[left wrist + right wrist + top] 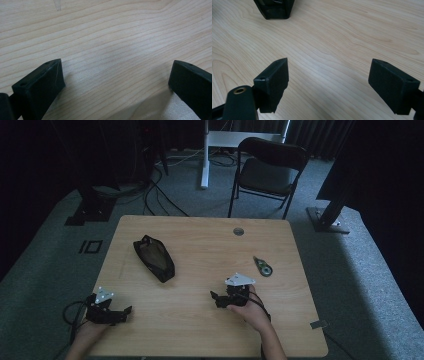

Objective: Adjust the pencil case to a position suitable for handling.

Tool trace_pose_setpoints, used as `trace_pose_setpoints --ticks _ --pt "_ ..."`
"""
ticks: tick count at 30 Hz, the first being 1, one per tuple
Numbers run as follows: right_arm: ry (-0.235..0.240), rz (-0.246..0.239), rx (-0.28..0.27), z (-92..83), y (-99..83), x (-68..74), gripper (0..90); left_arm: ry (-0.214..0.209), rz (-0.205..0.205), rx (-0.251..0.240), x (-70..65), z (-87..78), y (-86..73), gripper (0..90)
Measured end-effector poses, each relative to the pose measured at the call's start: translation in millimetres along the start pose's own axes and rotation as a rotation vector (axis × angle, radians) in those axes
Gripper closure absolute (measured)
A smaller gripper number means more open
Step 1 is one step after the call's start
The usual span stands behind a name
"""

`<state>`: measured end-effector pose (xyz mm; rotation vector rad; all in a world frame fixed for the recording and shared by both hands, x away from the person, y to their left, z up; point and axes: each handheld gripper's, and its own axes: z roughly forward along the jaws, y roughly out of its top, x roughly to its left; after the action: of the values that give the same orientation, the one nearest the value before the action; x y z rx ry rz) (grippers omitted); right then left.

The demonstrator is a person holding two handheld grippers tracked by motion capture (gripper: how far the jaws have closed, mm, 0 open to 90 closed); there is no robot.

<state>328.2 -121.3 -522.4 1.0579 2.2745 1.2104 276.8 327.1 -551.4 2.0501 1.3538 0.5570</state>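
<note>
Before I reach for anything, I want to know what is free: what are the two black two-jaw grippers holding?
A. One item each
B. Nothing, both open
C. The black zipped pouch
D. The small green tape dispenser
B: the left gripper and right gripper stand open over bare light wooden table, jaws apart.

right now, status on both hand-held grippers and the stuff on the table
Left hand-held gripper open, empty, near table edge. Right hand-held gripper open, empty, mid-table. Black pouch untouched, far left; small green-and-white item far right. Nothing between the jaws.

Pouch point(154, 258) left on table point(200, 320), tape dispenser point(262, 266) rt.
</note>
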Motion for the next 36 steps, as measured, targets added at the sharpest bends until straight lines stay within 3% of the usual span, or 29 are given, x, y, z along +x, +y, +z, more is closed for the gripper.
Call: trace_pose_setpoints --ticks 9,22,36 --pt "0.009 -0.007 -0.001 13.9 5.0 12.3 16.8 0.000 0.000 0.000 0.0 0.0 0.0 0.1" --pt "0.041 0.017 -0.043 40.9 22.1 35.3 16.8 0.000 0.000 0.000 0.0 0.0 0.0 0.1" --pt "0.076 0.012 -0.061 71.0 42.8 62.3 18.3 0.000 0.000 0.000 0.0 0.0 0.0 0.1"
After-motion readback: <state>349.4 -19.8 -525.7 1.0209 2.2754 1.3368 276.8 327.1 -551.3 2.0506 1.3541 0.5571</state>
